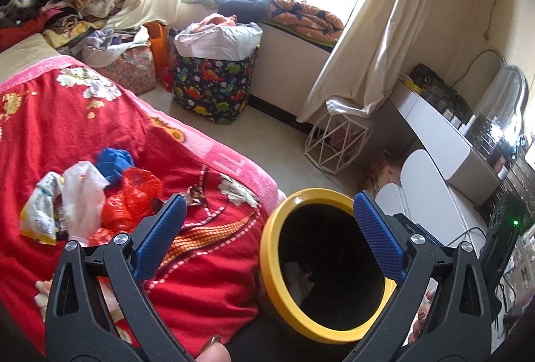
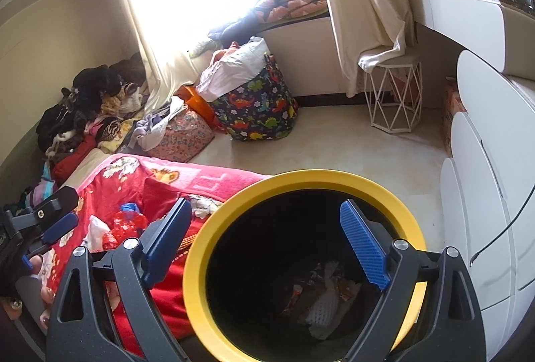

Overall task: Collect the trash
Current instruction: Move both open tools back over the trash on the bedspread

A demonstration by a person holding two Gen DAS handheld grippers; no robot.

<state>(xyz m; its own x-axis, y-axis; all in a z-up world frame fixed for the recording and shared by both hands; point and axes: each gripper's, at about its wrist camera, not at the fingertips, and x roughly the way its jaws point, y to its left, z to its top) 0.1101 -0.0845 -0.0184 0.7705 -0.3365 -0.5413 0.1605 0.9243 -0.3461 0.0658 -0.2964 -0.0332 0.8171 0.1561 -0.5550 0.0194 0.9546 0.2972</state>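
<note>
So the right hand-held gripper [image 2: 265,241] is being held over the mouth of the yellow-rimmed trash bin [image 2: 200,248], jaws spread wide with nothing gripped between them. Down below its blue pads [image 2: 364,248], inside the dark bin, some crumpled wrappers and white paper bits [image 2: 321,302] are being seen lying at the bottom.

The left hand-held gripper [image 1: 269,235] is also being kept wide open and empty, with the bin's rim [image 1: 267,248] sitting right under the gap between its fingers and the red bed blanket [image 1: 207,261] being seen under and beyond its left finger. The rest of the trash is still lying on that blanket, ahead and to the left of this gripper: an orange-red plastic bag [image 1: 128,198], a whitish plastic bag [image 1: 82,191], a printed wrapper [image 1: 40,211] and a blue crumpled piece [image 1: 113,163], all being bunched together and touching. A small dark scrap [image 1: 194,195] is lying just past the left finger's tip.

Farther ahead of both grippers, a dinosaur-print basket [image 1: 214,84] is standing on the floor by the window.
</note>
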